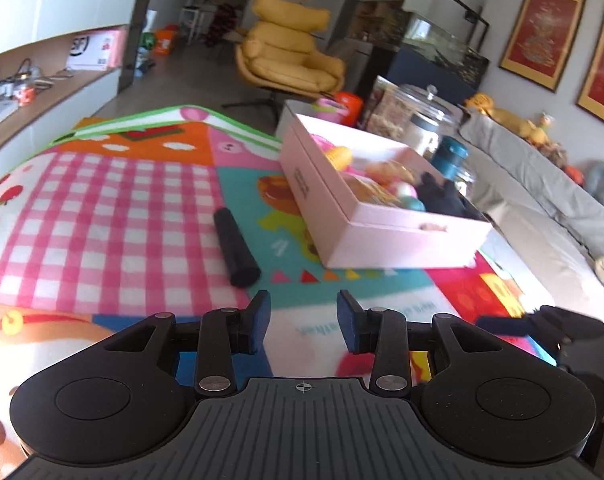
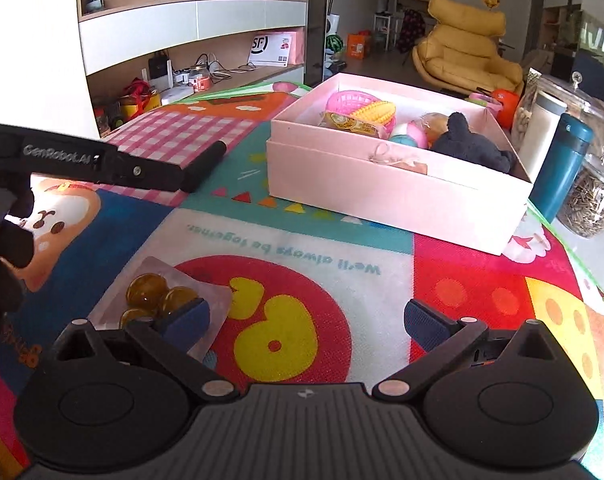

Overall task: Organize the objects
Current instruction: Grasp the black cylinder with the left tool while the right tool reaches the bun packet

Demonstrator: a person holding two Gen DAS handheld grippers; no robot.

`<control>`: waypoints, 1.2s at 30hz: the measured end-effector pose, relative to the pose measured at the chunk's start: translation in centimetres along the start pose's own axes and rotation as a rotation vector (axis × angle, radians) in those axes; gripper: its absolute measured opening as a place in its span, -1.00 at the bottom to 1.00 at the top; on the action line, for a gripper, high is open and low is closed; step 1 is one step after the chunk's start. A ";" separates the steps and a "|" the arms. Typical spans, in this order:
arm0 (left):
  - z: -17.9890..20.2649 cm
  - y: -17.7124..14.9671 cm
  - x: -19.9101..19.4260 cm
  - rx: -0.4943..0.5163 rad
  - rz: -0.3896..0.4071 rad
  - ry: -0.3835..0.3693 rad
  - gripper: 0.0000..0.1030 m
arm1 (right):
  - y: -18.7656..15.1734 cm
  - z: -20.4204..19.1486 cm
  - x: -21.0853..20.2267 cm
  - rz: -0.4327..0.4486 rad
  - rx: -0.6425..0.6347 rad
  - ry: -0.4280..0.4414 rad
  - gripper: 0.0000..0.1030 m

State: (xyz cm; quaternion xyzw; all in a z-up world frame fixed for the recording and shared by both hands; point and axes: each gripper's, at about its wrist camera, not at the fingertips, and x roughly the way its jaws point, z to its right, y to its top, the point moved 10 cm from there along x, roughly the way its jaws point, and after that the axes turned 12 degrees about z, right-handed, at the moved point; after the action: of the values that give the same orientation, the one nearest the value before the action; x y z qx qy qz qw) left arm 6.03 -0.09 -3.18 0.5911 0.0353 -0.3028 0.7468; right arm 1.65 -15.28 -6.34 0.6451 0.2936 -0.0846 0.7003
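Play mat (image 2: 293, 248): bright cartoon panels, covers the surface under everything.

Pink box (image 2: 382, 188): open, sits on the far right part of the mat. Inside: pink basket (image 2: 352, 100), yellow toy corn (image 2: 376, 114), a pastel ball (image 2: 412, 136), dark plush toy (image 2: 474, 146) against the near right wall.

Teal bottle (image 2: 564, 168): upright, just beside the box's right end, with a glass jar (image 2: 592, 200) of seeds next to it.

Black cylinder (image 1: 235, 246): lies flat on the mat, left of the box, apart from it.

Blister pack (image 2: 161, 300): amber capsules, flat on the mat, partly under the right gripper's left finger.

Left gripper (image 1: 304, 320): jaws apart, nothing between them, above the mat near the cylinder.

Right gripper (image 2: 306, 320): jaws spread wide, nothing held.
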 end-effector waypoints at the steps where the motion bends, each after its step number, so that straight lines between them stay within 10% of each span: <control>1: -0.1 -0.2 -0.1 0.009 -0.006 0.013 -0.22 | 0.1 -0.4 -0.2 -0.010 0.021 0.037 1.00; 6: -2.0 -0.5 0.0 0.033 -0.017 0.147 -0.22 | -0.9 -6.2 -0.6 -0.084 -0.021 0.265 1.00; 14: -2.6 0.0 -0.5 0.099 -0.006 0.210 -0.22 | -0.4 -8.6 0.2 -0.054 -0.154 0.213 0.80; 24: -2.1 -0.1 0.3 0.111 -0.017 0.196 -0.22 | 0.5 -0.2 1.0 -0.010 -0.145 -0.022 0.94; 36: -3.7 2.3 5.2 0.080 0.030 0.254 -0.22 | 0.0 1.3 1.3 0.000 -0.059 -0.016 1.00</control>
State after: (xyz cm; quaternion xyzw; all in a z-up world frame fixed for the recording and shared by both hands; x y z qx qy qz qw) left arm 12.56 1.40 -4.42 0.6542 0.1086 -0.2157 0.7167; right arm 3.09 -16.23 -7.03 0.6235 0.2904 -0.0809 0.7213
